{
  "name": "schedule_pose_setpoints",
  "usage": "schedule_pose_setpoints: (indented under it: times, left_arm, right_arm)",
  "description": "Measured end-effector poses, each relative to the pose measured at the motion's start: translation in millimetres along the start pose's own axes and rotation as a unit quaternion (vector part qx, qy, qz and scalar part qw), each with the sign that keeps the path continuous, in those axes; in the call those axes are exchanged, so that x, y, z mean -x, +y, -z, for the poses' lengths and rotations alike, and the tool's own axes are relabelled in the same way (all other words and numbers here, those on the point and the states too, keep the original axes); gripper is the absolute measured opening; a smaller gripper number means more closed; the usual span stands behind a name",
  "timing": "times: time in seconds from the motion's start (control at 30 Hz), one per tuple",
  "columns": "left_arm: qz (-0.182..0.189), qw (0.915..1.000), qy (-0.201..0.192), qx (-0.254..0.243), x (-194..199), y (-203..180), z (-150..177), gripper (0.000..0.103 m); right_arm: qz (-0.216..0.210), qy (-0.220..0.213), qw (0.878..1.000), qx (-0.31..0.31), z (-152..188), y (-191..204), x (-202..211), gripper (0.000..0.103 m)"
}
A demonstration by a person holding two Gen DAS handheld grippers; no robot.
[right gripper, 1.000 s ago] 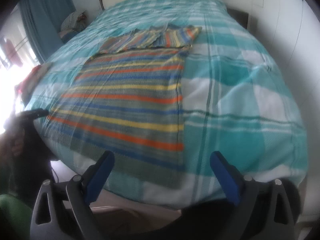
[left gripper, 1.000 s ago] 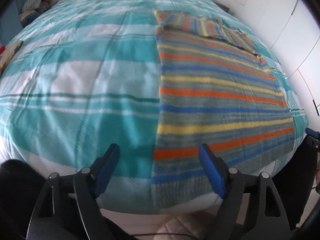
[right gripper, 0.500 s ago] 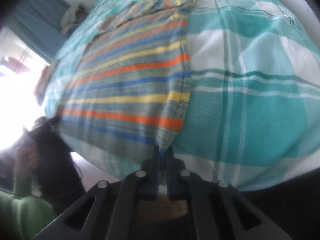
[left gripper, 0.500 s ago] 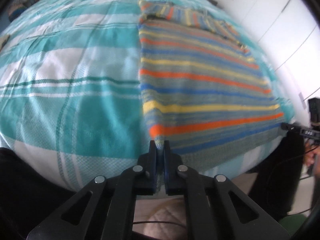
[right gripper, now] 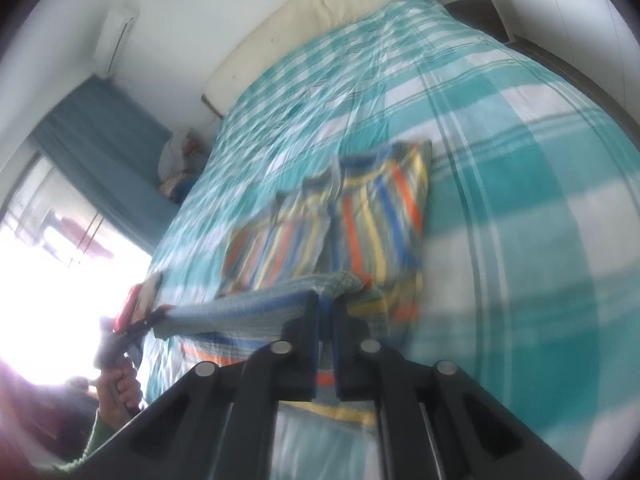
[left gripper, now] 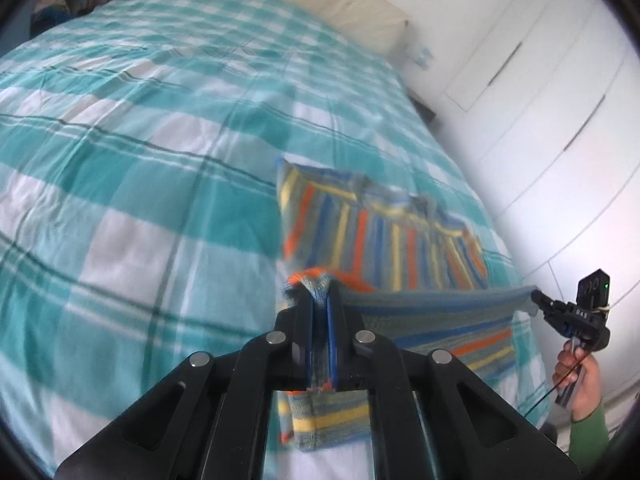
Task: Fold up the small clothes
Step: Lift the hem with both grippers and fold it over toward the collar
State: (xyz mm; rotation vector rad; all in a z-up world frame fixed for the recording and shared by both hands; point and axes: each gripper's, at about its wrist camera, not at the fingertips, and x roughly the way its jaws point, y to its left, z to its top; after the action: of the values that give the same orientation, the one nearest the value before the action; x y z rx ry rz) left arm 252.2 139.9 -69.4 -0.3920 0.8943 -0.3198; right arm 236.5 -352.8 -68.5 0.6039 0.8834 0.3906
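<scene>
A bed covered with a teal-and-white checked duvet (left gripper: 132,168) fills most of both wrist views, its cream headboard (left gripper: 304,4) at 12 o'clock in the left view and at about 11 o'clock in the right view (right gripper: 304,20). White wardrobe doors (left gripper: 540,92) stand from 1 to 3 o'clock in the left view. A teal curtain (right gripper: 108,152) hangs at 9 o'clock in the right view, above a bright window. A small heap of cloth (right gripper: 180,164) lies beside the bed at about 10 o'clock.

The striped knitted sweater (left gripper: 384,236), grey with orange, yellow and blue bands, lies on the duvet right of centre in the left view and just left of centre in the right view (right gripper: 360,208). Its near hem is lifted off the bed and stretched taut as a band between the two grippers, while the part with the folded-in sleeves lies flat on the duvet beyond.

The left gripper (left gripper: 320,308) is closed on one hem corner, knit bunched between its blue pads; in the right view it appears at 8 o'clock (right gripper: 154,316), held by a hand (right gripper: 120,390) in a green sleeve. The right gripper (right gripper: 326,312) is clamped on the other corner; in the left view it shows at 3 to 4 o'clock (left gripper: 538,298), with its hand (left gripper: 580,376) below it. Both views are motion-blurred.
</scene>
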Motion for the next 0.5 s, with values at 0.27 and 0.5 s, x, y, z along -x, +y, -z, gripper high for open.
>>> schedule_pose_setpoints:
  times: [0.27,0.5]
  left_arm:
    - [-0.069,0.9958,0.030,0.053,-138.1,18.0,-111.4,0.028]
    - [-0.078,0.9947,0.026,0.062,-105.4,49.4,-81.7,0.068]
  right_arm:
    - [0.050,-0.070,0.995,-0.050,-108.6,-57.1,-97.5,0.015]
    - [0.052,-0.068,0.995,-0.044,-91.9,-72.1,-69.7,0.043]
